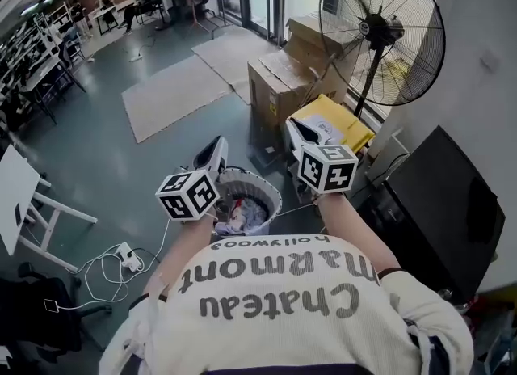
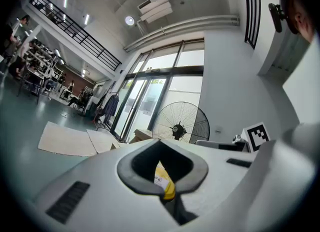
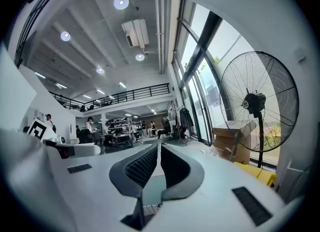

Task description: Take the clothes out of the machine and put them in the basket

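Over basket (image 1: 252,174) (head view only): L claw (image 2: 159,145), R claw (image 3: 159,147) clenched, prob. empty.

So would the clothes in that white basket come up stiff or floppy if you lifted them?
Probably floppy: the clothes lie crumpled in soft folds inside the basket, so they would likely drape and dangle. They look heaped together, so lifting one may drag another along.

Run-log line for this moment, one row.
left gripper: shut, empty | right gripper: shut, empty | both level, near basket | clothes in basket
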The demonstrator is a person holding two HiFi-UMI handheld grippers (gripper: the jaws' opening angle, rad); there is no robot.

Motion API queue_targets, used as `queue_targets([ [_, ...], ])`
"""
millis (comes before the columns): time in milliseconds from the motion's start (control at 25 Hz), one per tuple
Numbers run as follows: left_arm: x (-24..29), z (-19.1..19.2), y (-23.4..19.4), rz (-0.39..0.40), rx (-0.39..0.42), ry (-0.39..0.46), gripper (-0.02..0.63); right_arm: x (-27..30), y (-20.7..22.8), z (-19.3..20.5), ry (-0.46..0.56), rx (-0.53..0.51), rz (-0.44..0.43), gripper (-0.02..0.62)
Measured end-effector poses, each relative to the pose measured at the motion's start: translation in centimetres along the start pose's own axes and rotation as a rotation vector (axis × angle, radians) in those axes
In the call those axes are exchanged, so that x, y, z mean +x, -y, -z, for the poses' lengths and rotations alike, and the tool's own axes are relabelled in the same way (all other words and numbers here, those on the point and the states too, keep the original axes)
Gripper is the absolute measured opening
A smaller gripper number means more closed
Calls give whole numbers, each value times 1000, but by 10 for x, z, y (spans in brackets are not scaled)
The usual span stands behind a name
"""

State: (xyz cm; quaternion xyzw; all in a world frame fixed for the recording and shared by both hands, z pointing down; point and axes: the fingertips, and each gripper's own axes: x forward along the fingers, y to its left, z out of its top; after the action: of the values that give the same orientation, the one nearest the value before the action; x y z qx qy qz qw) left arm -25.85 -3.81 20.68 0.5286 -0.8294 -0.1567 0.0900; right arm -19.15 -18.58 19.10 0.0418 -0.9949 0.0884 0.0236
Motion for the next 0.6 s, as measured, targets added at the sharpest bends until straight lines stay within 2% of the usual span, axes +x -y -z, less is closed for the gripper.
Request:
queue_targets([
  [240, -9, 8, 4, -23, 35, -19, 8, -10, 2, 6, -11, 55, -7, 44],
  [600, -21, 18, -5, -55, 0, -18, 8, -12, 0, 22, -41, 60, -8, 44],
])
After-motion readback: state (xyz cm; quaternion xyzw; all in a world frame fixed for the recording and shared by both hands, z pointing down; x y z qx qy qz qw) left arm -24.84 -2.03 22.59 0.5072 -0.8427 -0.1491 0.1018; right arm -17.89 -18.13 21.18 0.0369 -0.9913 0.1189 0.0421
